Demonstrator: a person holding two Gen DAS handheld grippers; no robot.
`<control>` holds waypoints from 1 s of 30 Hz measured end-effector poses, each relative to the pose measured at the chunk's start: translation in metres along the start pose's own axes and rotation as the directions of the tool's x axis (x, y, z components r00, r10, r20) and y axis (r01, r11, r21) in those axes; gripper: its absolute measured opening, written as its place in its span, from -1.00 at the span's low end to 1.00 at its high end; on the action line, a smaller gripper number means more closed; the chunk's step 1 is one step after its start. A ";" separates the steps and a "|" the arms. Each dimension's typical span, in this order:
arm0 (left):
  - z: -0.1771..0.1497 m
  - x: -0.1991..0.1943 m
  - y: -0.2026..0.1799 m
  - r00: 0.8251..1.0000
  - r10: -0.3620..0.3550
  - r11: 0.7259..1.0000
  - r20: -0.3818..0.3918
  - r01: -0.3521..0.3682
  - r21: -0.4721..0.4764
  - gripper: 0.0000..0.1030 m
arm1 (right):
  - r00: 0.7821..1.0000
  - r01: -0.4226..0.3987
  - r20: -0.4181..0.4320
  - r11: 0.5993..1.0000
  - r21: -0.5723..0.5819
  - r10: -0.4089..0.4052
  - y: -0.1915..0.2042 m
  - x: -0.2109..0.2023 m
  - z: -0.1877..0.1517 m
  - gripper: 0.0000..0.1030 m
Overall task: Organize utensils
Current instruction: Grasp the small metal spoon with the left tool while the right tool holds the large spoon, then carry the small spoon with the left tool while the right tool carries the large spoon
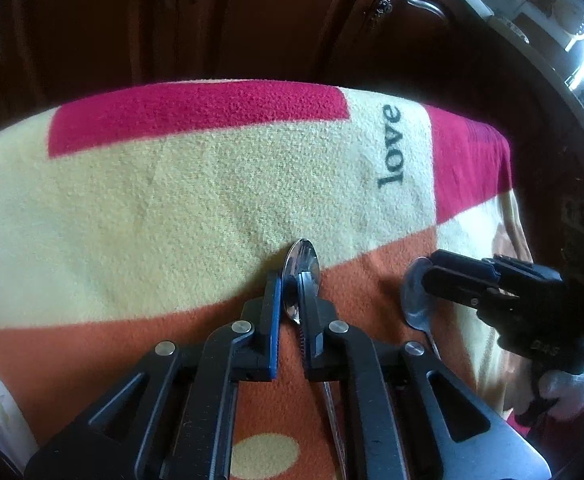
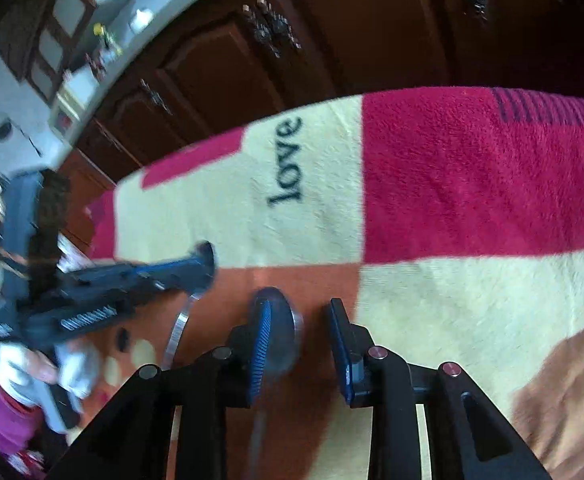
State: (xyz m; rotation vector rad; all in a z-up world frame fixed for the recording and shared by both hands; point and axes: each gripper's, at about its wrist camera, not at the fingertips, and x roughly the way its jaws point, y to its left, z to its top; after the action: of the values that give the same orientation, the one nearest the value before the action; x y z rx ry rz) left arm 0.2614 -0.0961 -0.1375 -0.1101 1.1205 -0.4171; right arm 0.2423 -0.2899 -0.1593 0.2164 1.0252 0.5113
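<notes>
The left hand-held gripper (image 1: 290, 300) is nearly closed, angled downward; the right hand-held gripper (image 2: 302, 332) stands parted.

A fleece blanket (image 1: 172, 200) carries two spoons (image 1: 414, 300).

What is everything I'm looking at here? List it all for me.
spoons: two, shiny metal; one between the left gripper's fingers, the other by the right gripper, both over the blanket's orange patch.
blanket: one, cream, pink and orange blocks, the word "love" printed on it; covers the surface.
cabinets: dark brown wood, ornate metal handles; behind the blanket.
left gripper: black, blue pads, shut on its spoon's bowl.
right gripper: black, blue pads, jaws apart, spoon bowl between them.
gloved hand: white glove, pink sleeve, holding the left gripper.
</notes>
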 end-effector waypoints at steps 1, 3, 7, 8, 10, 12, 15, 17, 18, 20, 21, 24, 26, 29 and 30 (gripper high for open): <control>0.001 0.000 0.000 1.000 0.000 1.000 -0.001 0.000 0.006 -0.86 | 1.000 -0.011 -0.001 1.000 -0.011 0.011 0.000 0.000 0.000 -0.46; 0.002 0.002 -0.002 1.000 0.002 1.000 0.003 -0.002 0.022 -0.81 | 0.998 -0.064 -0.009 0.998 -0.016 0.064 -0.002 0.001 0.000 -0.45; 0.006 0.004 -0.005 1.000 -0.001 1.000 0.006 0.000 0.027 -0.80 | 0.998 -0.065 0.007 0.997 -0.050 0.065 0.003 0.007 -0.001 -0.54; 0.006 0.004 -0.006 1.000 -0.005 1.000 0.008 0.005 0.031 -0.87 | 0.998 -0.063 0.008 0.997 -0.049 0.063 0.004 0.008 -0.001 -0.81; 0.006 0.003 -0.011 1.000 -0.003 0.999 0.014 0.002 0.046 -0.95 | 0.999 -0.039 0.028 0.998 -0.057 0.041 0.010 0.007 -0.005 -0.88; 0.001 -0.003 -0.014 1.000 -0.003 0.998 0.028 0.001 0.057 -0.97 | 0.998 -0.023 0.050 0.998 -0.061 0.026 0.018 0.001 -0.010 -0.94; -0.009 -0.023 -0.016 0.998 -0.009 0.998 0.063 0.005 0.068 -0.97 | 0.996 -0.015 0.088 0.998 -0.066 0.020 0.027 -0.019 -0.020 -0.97; -0.017 -0.037 -0.016 0.996 -0.020 0.998 0.081 0.014 0.068 -0.97 | 0.993 -0.001 0.114 0.997 -0.073 0.010 0.037 -0.035 -0.029 -0.97; -0.022 -0.045 -0.016 0.996 -0.025 0.998 0.090 0.019 0.068 -0.97 | 0.991 0.006 0.132 0.997 -0.079 0.004 0.043 -0.043 -0.034 -0.97; -0.032 -0.063 -0.018 0.992 -0.019 0.997 0.122 0.010 0.074 -0.97 | 0.987 0.027 0.159 0.996 -0.088 -0.012 0.052 -0.055 -0.042 -0.97; -0.037 -0.071 -0.018 0.991 -0.016 0.997 0.135 0.006 0.076 -0.97 | 0.984 0.038 0.174 0.995 -0.087 -0.022 0.056 -0.061 -0.045 -0.97; -0.051 -0.092 -0.017 0.988 -0.023 0.997 0.154 0.012 0.074 -0.97 | 0.985 0.055 0.170 0.996 -0.072 -0.042 0.060 -0.069 -0.050 -0.97; -0.058 -0.101 -0.017 0.987 -0.021 0.997 0.160 0.009 0.071 -0.97 | 0.987 0.087 0.140 0.995 -0.056 -0.078 0.055 -0.065 -0.048 -0.97; -0.072 -0.117 -0.018 0.984 -0.034 0.998 0.177 0.023 0.062 -0.97 | 0.990 0.107 0.090 0.994 0.008 -0.107 0.038 -0.050 -0.043 -0.89; -0.077 -0.124 -0.017 0.982 -0.034 0.998 0.184 0.023 0.062 -0.97 | 0.991 0.103 0.082 0.995 0.019 -0.104 0.034 -0.043 -0.042 -0.86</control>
State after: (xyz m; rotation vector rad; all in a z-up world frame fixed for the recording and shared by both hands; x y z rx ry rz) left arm 0.1433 -0.0554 -0.0612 -0.1104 0.9237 -0.4565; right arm 0.1786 -0.2850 -0.1343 0.1953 0.9543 0.3974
